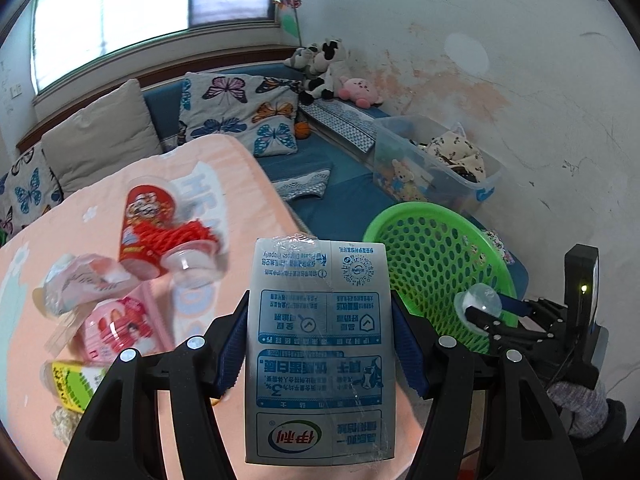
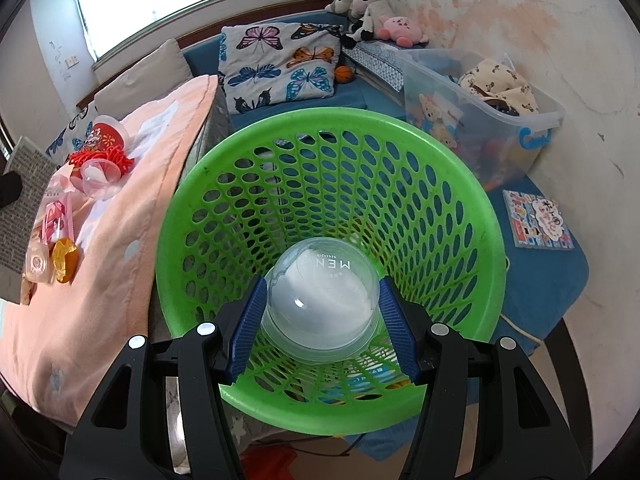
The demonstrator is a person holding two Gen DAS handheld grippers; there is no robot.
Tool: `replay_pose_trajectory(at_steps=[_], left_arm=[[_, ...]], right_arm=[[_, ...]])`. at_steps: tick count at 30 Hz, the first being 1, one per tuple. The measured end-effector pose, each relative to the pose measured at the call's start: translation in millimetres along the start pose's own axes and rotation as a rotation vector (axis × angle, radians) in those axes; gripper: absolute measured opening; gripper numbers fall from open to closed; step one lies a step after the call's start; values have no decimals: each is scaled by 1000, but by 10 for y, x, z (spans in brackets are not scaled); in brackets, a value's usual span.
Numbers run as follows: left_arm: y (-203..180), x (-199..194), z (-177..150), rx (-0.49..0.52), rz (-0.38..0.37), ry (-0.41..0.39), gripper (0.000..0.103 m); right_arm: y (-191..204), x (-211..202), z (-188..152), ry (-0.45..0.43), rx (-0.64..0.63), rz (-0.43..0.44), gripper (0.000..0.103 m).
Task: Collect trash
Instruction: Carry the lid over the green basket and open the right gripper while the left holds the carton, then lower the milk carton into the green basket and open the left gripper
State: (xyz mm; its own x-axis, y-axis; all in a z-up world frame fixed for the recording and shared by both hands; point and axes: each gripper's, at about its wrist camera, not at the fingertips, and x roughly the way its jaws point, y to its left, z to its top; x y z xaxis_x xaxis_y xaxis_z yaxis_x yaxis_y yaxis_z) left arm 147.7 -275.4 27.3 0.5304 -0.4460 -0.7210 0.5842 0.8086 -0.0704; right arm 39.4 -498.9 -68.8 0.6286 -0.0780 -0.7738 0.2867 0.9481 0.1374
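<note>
Milk carton (image 1: pixel 320 344), grey-white with blue print, upside down, pinched on both sides between the blue pads of the left hand-held gripper (image 1: pixel 320 344); it is held above the desk (image 1: pixel 248 184) edge, to the left of the green basket (image 1: pixel 420 216). Clear domed cup (image 2: pixel 322 300), white inside, pinched between the blue pads of the right hand-held gripper (image 2: pixel 322 312); it hangs over the open mouth of the green basket (image 2: pixel 192 208), inside the line of its near rim. From the left camera the same cup (image 1: pixel 480 300) shows small against the basket's near wall, held by the right hand-held gripper (image 1: pixel 486 312), with a grey sleeve behind the tool. Green basket: round, perforated plastic, standing just right of the desk; some flat printed litter shows through its bottom holes. Desk: covered with a peach cloth (image 2: pixel 120 248). On it, left of the basket, remaining litter: red snack cup (image 1: pixel 146 224) lying on its side, red netting (image 1: pixel 180 236) against it, small clear cup (image 1: pixel 192 264) touching the netting, crumpled clear wrapper (image 1: pixel 80 284), pink packet (image 1: pixel 120 328), yellow-green packet (image 1: pixel 70 388) at the desk's near left corner. Beyond the basket: blue sofa (image 1: pixel 344 200), butterfly cushion (image 2: pixel 280 64), beige cushion (image 1: pixel 100 136), plush toys (image 2: pixel 372 12) in the corner, clear storage box (image 2: pixel 480 120) holding soft toys. Right of the basket, a picture book (image 2: pixel 538 220) lies flat on the blue cushion.
</note>
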Motion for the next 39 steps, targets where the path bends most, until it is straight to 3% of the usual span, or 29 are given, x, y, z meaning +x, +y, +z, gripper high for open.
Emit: replay_pose_trajectory(at_steps=[17, 39], left_arm=[[-506, 374, 212, 62, -49, 18, 63], [-1054, 877, 298, 73, -156, 40, 64]], right_arm=[[-117, -147, -32, -28, 21, 29, 67], [-377, -547, -235, -93, 61, -33, 70]])
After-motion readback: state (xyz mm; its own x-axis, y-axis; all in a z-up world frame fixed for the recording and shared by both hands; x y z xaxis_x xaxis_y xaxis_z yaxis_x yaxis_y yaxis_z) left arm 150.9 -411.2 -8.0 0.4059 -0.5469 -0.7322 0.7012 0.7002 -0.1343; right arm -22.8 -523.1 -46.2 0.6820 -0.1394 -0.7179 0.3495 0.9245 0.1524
